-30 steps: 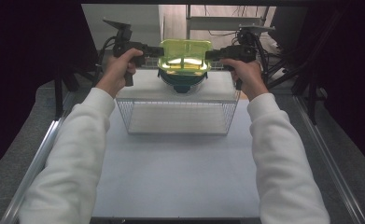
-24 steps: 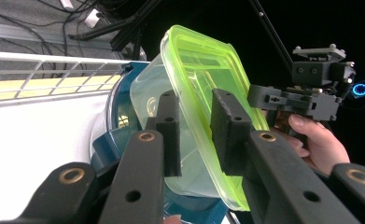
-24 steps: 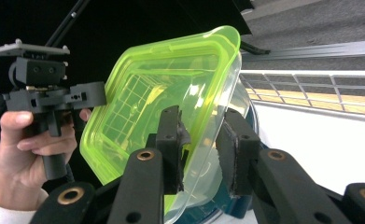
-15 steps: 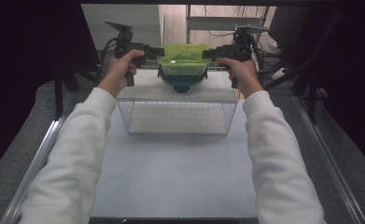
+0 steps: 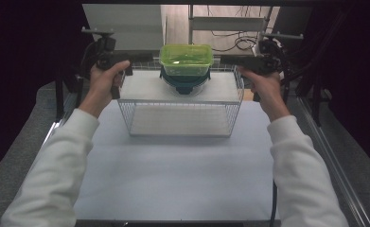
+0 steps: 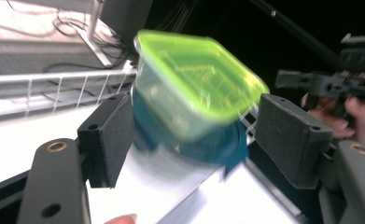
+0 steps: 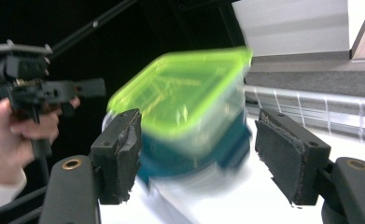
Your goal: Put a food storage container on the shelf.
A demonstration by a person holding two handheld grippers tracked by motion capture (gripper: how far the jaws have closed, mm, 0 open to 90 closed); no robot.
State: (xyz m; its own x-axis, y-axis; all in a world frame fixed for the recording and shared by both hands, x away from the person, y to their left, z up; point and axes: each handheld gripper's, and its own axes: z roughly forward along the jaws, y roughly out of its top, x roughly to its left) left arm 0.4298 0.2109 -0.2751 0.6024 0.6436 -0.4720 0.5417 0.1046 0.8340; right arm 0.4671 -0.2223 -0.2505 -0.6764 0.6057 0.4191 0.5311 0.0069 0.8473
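Note:
A clear tub with a lime-green lid [image 5: 186, 59] stands on a round teal-lidded container [image 5: 185, 83]. Both rest on the white surface at the back of a wire basket [image 5: 180, 118]. My left gripper [image 5: 121, 66] is off the tub's left side and my right gripper [image 5: 239, 61] off its right, each a short way clear of it. In the left gripper view the tub [image 6: 194, 88] and teal container [image 6: 203, 147] show blurred beyond my open left gripper [image 6: 199, 140]. In the right gripper view the tub [image 7: 185, 102] lies beyond my open right gripper [image 7: 206, 158].
The basket stands on a pale mat [image 5: 173, 175] with free room in front of it. Metal rails [image 5: 324, 156] run along the table's sides. Cables and a stand [image 5: 230, 28] sit behind the basket. Dark curtains close off both sides.
Both grippers were against the green-lidded tub's sides; they have let go and drawn apart sideways. The tub now stands on the teal container.

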